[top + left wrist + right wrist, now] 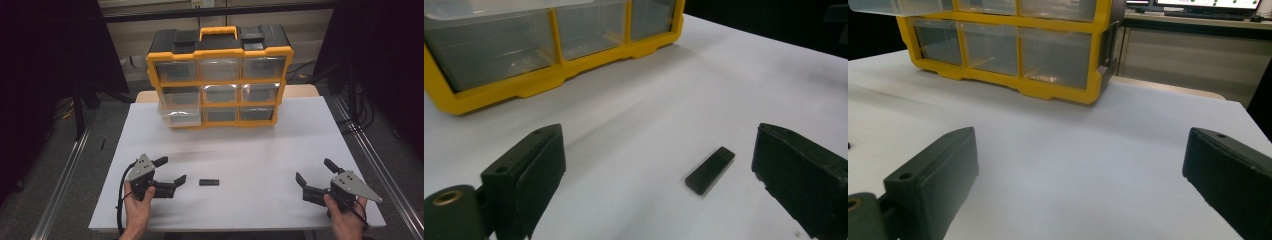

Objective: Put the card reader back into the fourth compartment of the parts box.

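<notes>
- High view: the left gripper [170,170] lies at 7 o'clock on the white desk [280,145], held by the person's left hand [137,205], jaws spread with nothing between them. The small black block [208,182] lies flat on the desk just beyond the jaw tips, toward 3 o'clock from them, apart from both jaws. The right gripper [314,172] sits at 5 o'clock, held by the right hand [345,215], jaws spread and empty, well apart from the block. The yellow-and-black drawer cabinet [219,75] stands upright at 12 o'clock; its lower-left clear drawer [180,116] projects forward of the frame.
- Left gripper view: the left gripper [659,165] shows both jaws spread wide. The small black block [710,170] rests on the desk [704,90] between them, nearer the 3 o'clock jaw, touching neither. The cabinet's bottom row [549,45] spans 10 to 12 o'clock.
- Right gripper view: the right gripper [1080,165] shows jaws spread, bare desk [1073,145] between them. The drawer cabinet [1013,50] stands at 11 o'clock, drawers closed along its bottom row.
</notes>
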Motion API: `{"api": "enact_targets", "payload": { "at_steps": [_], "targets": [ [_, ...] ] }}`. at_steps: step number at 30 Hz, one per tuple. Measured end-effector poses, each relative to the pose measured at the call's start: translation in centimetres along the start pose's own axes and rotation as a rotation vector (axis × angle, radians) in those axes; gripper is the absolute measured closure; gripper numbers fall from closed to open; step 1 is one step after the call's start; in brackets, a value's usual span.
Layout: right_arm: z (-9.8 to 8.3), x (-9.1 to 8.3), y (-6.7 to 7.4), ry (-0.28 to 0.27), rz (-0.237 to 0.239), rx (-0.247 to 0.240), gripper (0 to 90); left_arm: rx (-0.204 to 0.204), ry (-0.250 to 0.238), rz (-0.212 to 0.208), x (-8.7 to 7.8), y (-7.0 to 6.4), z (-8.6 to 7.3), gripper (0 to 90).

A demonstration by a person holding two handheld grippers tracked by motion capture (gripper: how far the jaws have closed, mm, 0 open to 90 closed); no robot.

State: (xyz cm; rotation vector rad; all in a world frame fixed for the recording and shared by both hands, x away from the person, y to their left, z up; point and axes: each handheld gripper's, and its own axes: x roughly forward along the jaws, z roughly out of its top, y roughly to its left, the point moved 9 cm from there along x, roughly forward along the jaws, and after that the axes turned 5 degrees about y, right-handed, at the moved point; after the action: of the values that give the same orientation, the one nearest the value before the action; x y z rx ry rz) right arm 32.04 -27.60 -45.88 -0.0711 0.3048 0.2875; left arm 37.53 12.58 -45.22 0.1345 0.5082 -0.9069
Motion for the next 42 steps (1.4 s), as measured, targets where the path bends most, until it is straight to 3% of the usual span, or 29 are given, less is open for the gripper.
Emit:
{"api": "enact_targets", "payload": {
  "at_steps": [5,11,19,26,31,35,37,40,42],
  "targets": [
    [0.1,0.1,-0.1,-0.003,0.000,0.002,1.5,0.025,0.020,-0.066,0.6,-0.6,0.0,6.7],
    [0.2,0.1,0.1,-0.007,0.005,0.002,1.3,0.047,0.067,-0.112,1.2,-1.3,-0.2,6.5],
    [0.3,0.1,0.2,-0.006,0.007,-0.006,1.3,0.085,0.118,-0.171,1.9,-2.1,0.5,5.1],
    [0.3,0.1,0.3,-0.005,0.007,-0.011,1.3,0.080,0.165,-0.167,3.3,-2.0,0.5,4.9],
    [0.2,0.2,0.3,-0.004,0.008,-0.007,1.3,0.101,0.223,-0.175,3.8,-2.1,-0.1,4.4],
    [0.2,0.2,0.4,-0.002,0.013,-0.010,1.3,0.118,0.242,-0.204,4.2,-2.3,-0.3,4.1],
    [0.2,0.2,0.4,-0.002,0.014,-0.010,1.3,0.127,0.272,-0.208,4.6,-2.4,-0.3,4.2],
    [0.2,0.3,0.5,-0.001,0.016,-0.011,1.3,0.143,0.301,-0.252,5.2,-3.0,-0.4,4.4],
    [0.2,0.3,0.5,-0.001,0.018,-0.012,1.3,0.168,0.334,-0.248,5.7,-3.2,-0.6,4.8]
  ]
}}
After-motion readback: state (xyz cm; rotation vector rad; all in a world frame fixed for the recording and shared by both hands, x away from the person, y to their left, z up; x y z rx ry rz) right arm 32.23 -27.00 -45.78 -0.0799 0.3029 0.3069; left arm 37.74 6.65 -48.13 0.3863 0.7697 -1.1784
